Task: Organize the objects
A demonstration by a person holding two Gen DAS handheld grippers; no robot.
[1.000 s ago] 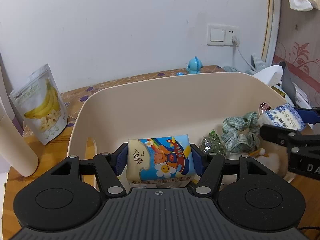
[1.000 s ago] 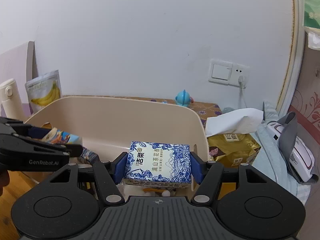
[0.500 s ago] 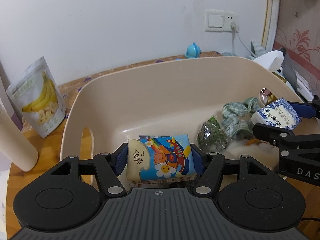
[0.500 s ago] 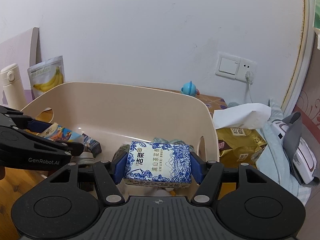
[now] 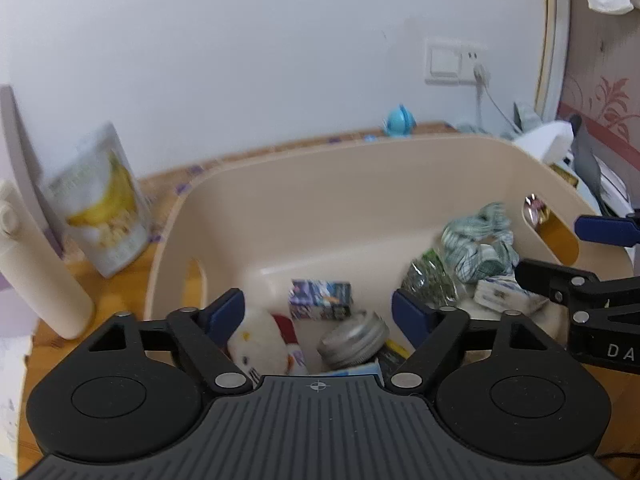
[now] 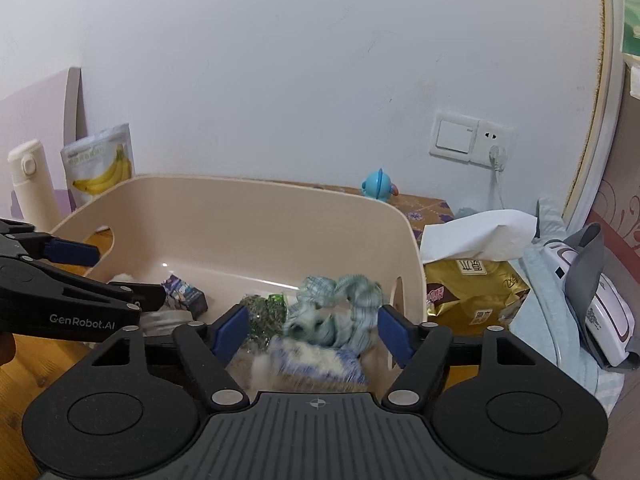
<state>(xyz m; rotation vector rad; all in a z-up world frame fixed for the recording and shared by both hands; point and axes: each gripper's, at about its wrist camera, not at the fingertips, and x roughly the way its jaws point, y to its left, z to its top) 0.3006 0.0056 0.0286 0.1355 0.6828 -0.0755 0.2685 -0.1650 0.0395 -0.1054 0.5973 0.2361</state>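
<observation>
Both tongs, left [image 5: 318,310] and right [image 6: 308,330], gape empty over beige bin [image 5: 360,184]. Blue-white tissue pack [image 6: 316,362] lies blurred among clutter inside.

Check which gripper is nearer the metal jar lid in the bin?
Left. The left gripper hangs open right above the metal jar lid, lid between its fingers. The right gripper, also open, is over the green checked scrunchie at the bin's other end.
</observation>
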